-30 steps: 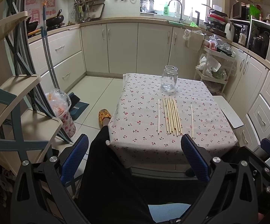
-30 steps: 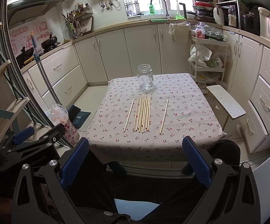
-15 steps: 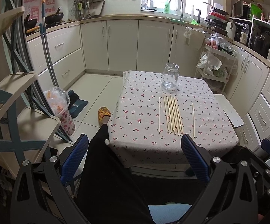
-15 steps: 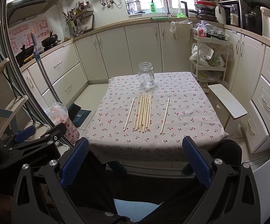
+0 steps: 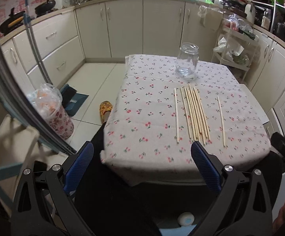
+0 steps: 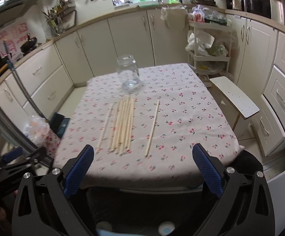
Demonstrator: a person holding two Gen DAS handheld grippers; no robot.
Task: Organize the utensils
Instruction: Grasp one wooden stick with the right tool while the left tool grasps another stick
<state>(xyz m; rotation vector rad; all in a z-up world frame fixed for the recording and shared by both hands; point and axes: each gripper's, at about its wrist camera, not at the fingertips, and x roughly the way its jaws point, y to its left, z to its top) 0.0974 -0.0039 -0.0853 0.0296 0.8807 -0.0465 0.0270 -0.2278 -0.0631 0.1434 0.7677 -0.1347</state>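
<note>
On the cherry-print tablecloth (image 5: 148, 106) lie chopsticks (image 5: 194, 111) before a glass jar (image 5: 187, 61), both grippers (image 5: 142, 165) (image 6: 143, 166) spread empty; only the left view shows a slippered foot (image 5: 105, 108).

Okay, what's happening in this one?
A person seated at a table covered in a cherry-print cloth holds a gripper in each hand. Both the left gripper and the right gripper are open and empty, poised near the table's front edge. Wooden chopsticks lie flat in a row, one single stick set apart to the right and another to the left. An empty glass jar stands upright behind them. Nothing has been picked up yet.
</note>
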